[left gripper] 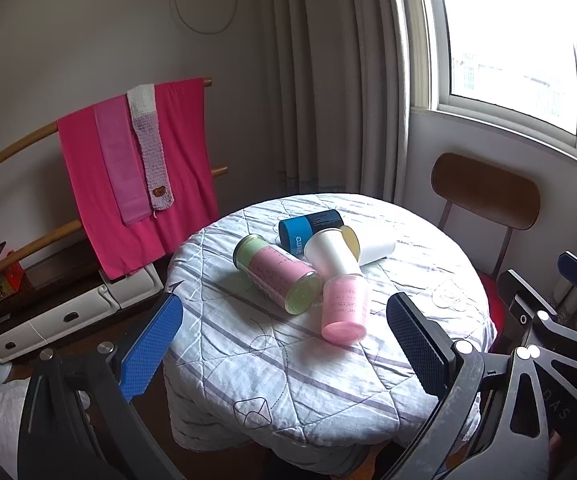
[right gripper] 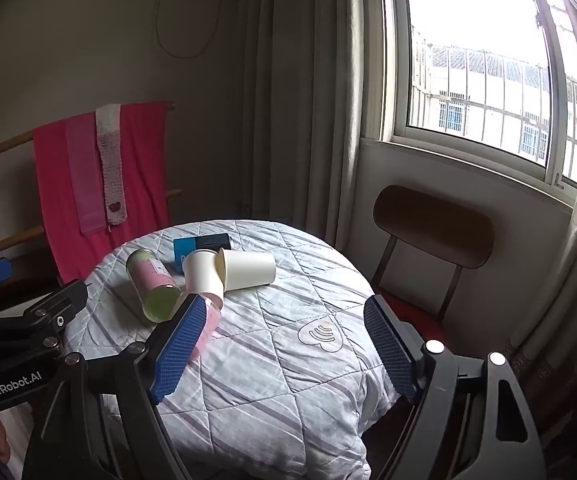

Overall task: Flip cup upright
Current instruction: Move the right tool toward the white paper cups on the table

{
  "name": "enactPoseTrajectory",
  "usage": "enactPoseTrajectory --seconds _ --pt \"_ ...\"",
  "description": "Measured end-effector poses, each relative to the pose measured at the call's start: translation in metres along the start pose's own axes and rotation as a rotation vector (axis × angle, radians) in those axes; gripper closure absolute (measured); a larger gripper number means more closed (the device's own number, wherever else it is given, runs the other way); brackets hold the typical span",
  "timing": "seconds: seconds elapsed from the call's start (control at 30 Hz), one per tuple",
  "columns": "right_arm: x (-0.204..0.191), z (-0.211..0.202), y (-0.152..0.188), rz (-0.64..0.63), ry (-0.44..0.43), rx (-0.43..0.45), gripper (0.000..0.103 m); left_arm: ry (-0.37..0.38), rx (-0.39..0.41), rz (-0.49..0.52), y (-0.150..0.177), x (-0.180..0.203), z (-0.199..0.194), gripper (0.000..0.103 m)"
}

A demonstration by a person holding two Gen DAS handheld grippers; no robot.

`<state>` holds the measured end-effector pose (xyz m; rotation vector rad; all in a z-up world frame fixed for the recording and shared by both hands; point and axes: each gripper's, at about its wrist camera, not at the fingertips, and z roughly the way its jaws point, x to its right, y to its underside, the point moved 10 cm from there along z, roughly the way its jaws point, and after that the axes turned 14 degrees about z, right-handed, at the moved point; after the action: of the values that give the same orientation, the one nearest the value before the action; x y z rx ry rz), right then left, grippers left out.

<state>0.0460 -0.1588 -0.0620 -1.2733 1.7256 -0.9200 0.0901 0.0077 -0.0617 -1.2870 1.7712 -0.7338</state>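
Observation:
Several cups lie in a heap on the round quilt-covered table point(left gripper: 288, 360). A pink cup point(left gripper: 345, 308) lies nearest, its base toward me. A white paper cup point(left gripper: 330, 254) leans on it, and another white cup point(right gripper: 248, 269) lies on its side behind. A pink-and-green tumbler point(left gripper: 278, 278) lies on its side to the left, and a blue cup point(left gripper: 308, 228) lies at the back. My left gripper point(left gripper: 284, 328) is open and empty, short of the pile. My right gripper point(right gripper: 284, 336) is open and empty, to the right of the pile; its left finger hides most of the pink cup point(right gripper: 210, 320).
A wooden chair point(left gripper: 484, 192) stands behind the table on the right, under the window. A wooden rack with pink towels point(left gripper: 136, 168) stands to the left, above a low white cabinet point(left gripper: 68, 316). Curtains hang behind the table.

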Motion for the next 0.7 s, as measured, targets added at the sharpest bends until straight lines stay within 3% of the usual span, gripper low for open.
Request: enactPoseTrajectory --seconds 0.43,0.7 --pt "0.000 0.018 -0.003 -0.012 0.001 -0.012 0.020 0.011 -0.017 -0.009 -0.006 0.004 0.024 0.000" --pt "-0.005 0.042 -0.007 -0.059 -0.033 -0.055 0.020 0.004 -0.068 -0.022 -0.007 0.000 0.047 0.000"
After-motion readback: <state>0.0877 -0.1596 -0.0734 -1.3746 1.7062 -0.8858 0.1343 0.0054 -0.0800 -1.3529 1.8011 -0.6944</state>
